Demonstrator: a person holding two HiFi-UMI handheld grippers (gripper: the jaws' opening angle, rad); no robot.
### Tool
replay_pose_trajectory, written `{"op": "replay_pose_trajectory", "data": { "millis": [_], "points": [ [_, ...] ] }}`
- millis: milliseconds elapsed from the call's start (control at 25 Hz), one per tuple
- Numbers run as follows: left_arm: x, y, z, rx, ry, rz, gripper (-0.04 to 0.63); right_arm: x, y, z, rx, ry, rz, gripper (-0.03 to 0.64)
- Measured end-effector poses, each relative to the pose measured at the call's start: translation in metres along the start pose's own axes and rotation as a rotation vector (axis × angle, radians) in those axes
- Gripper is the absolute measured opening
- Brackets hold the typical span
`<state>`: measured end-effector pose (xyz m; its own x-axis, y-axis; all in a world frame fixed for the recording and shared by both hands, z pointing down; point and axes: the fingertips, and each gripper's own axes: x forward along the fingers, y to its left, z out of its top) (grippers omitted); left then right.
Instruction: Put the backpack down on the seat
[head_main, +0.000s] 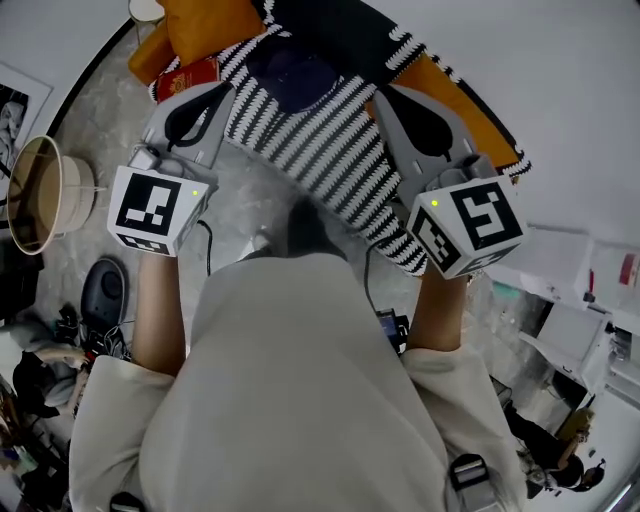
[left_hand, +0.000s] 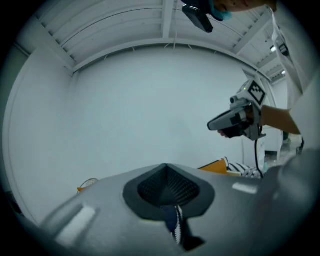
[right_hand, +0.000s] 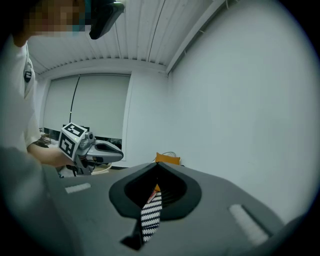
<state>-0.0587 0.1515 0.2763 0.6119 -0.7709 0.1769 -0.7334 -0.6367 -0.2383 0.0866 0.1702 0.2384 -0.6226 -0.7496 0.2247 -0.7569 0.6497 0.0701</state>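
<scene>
Carry phase, by the look: you hold backpack (head_main: 310, 140) aloft, left gripper (head_main: 215, 100) and right gripper (head_main: 392, 102) each clamped on striped fabric. Next: find seat, lower, release.

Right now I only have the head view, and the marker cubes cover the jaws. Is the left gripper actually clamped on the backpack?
Observer: Yes. In the left gripper view, the left gripper has its jaws together on a thin fold of the backpack, navy with a striped edge.
Operator: And the right one?
Observer: Same. In the right gripper view, the right gripper is shut on a black-and-white striped strip of the bag, which hangs out below the closed jaws.
</scene>
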Motion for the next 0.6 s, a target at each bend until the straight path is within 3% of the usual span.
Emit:
{"op": "replay_pose_trajectory", "data": {
  "millis": [200, 600],
  "points": [
    [-0.009, -0.023, 0.004, 0.028, -0.003, -0.050, 0.005, -0.022, 0.016, -0.007, 0.007, 0.013, -0.013, 0.005],
    [-0.012, -0.044, 0.004, 0.029, -0.005, -0.070, 0.005, -0.044, 0.023, -0.022, 0.013, 0.008, -0.023, 0.005]
  ]
}}
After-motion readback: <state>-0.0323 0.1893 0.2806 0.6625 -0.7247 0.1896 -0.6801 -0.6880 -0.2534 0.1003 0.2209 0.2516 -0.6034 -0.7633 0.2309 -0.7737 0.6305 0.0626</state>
